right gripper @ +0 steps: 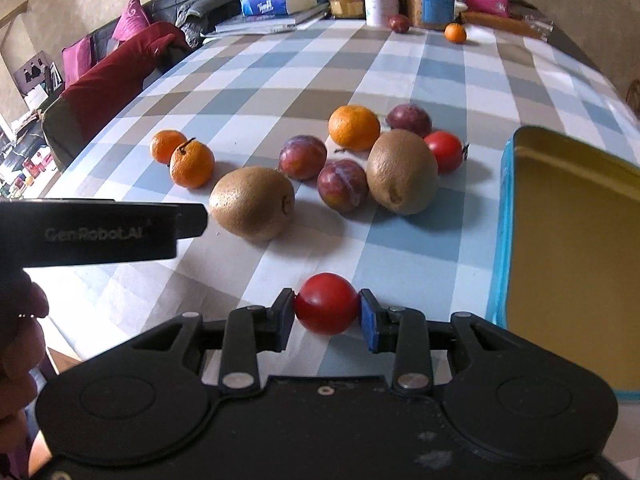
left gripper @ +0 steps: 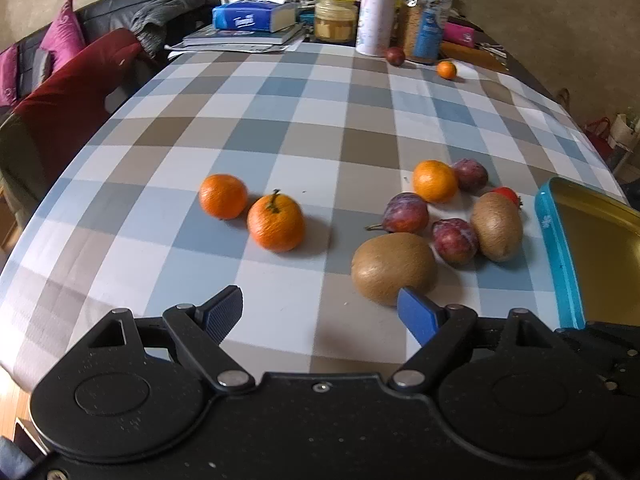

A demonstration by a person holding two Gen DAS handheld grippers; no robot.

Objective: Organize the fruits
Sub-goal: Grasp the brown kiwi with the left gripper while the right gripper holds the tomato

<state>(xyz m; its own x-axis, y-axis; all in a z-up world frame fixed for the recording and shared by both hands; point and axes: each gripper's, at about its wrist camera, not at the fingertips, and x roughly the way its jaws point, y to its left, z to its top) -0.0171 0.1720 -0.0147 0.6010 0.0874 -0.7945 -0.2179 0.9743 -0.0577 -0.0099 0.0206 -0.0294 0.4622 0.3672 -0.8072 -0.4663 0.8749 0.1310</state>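
The right gripper has its jaws clamped on a red tomato just above the counter, beside the blue tin. Next, I'd guess, carry it over the rim and release. The left gripper hovers, jaws apart, near 1 kiwi.

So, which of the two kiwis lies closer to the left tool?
The kiwi just beyond the left tool, by one fingertip. The other kiwi lies farther off, near the tin.
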